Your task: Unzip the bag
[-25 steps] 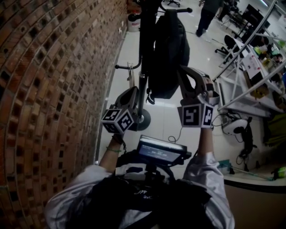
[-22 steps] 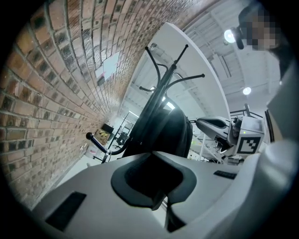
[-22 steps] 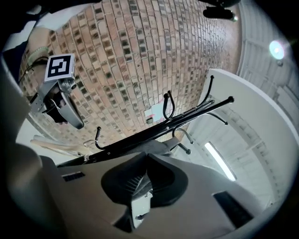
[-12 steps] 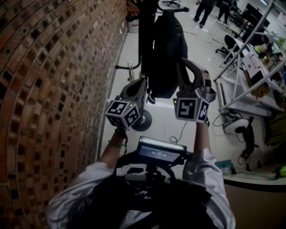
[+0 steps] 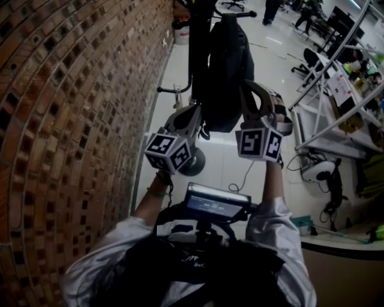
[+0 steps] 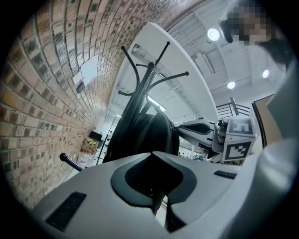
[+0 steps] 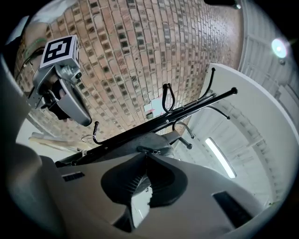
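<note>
A black backpack [image 5: 225, 66] hangs from a black coat stand [image 5: 195, 48] beside the brick wall. My right gripper [image 5: 243, 87] is level at the bag's right side. In the right gripper view its jaws [image 7: 145, 155] have just been closing and their tips meet on a small dark tab at the bag's [image 7: 154, 140] top edge. My left gripper [image 5: 195, 111] is raised next to the stand's pole at the bag's lower left. Its jaws [image 6: 151, 154] are shut with nothing between them, and the bag [image 6: 149, 133] hangs just ahead. I cannot tell whether it touches the bag.
The brick wall [image 5: 72, 90] runs along the left. The stand's round base [image 5: 195, 160] sits on the pale floor below the left gripper. Desks and metal frames [image 5: 342, 90] crowd the right side, with a white object [image 5: 315, 168] and cables on the floor. People stand far back [image 5: 273, 9].
My left gripper has risen and moved in toward the stand's pole and the bag's lower left. The right gripper has stayed at the bag's right side.
</note>
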`<state>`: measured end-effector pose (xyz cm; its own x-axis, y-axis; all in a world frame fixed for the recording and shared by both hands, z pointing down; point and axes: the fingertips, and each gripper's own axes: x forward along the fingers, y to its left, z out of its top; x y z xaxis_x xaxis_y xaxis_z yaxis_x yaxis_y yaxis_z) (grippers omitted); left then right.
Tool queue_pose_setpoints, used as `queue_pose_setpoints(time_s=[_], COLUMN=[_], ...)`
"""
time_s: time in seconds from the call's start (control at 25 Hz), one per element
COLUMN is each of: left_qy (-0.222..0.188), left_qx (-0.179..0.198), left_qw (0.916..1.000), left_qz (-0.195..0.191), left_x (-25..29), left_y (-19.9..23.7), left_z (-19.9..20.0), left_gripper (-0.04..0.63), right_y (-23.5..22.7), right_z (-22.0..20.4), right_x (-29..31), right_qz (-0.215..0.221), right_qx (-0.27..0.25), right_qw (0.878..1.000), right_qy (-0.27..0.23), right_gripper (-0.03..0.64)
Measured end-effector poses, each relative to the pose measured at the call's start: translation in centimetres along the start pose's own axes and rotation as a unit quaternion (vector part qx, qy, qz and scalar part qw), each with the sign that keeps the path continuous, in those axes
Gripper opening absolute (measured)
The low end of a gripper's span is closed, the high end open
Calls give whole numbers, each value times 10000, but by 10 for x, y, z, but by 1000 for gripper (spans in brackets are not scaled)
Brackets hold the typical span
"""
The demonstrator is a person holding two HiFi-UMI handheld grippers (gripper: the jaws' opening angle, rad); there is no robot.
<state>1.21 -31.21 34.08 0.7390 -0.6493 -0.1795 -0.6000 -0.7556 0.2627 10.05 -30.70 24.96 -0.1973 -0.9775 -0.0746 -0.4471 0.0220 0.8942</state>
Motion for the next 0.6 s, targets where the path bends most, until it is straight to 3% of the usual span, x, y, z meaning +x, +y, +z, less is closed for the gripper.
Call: queue_pose_setpoints(time_s=[0.6], left_qy=[194], left_qx=[-63], left_qw=[9998], left_qz=[59], left_x=[-4], left_y=[0], left_z=[-16], left_gripper=[9], right_y=[13], right_z=[-6], right_x=[-10], right_qz=[186], right_qx=[-39], right_qw=[9998], right_qy=[-7], right_gripper=[9])
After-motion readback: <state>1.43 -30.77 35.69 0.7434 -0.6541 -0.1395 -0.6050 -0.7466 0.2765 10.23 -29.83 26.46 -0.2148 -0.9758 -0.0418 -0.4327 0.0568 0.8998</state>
